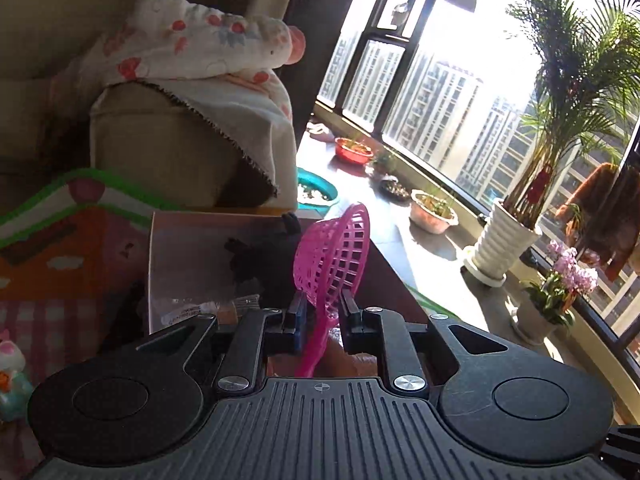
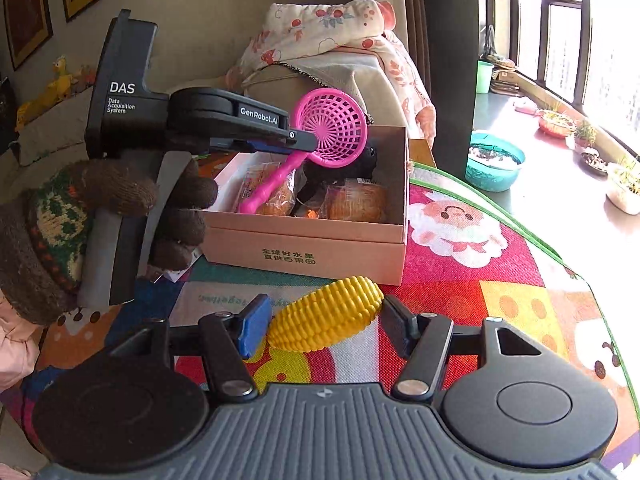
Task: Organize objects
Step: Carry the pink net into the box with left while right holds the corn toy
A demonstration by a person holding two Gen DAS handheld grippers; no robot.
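My left gripper is shut on a pink toy strainer, gripping it where the mesh bowl meets the handle. In the right wrist view the left gripper holds the strainer tilted above an open pink cardboard box, handle slanting down into it. A gloved hand carries that gripper. The box holds wrapped orange buns and a black toy. My right gripper is shut on a yellow toy corn cob, held lengthwise between the pads, in front of the box.
The box sits on a colourful play mat. Behind it stands a sofa arm draped with a floral blanket. A teal basin, potted plants and bowls line the window ledge on the right. A small duck toy is at the left.
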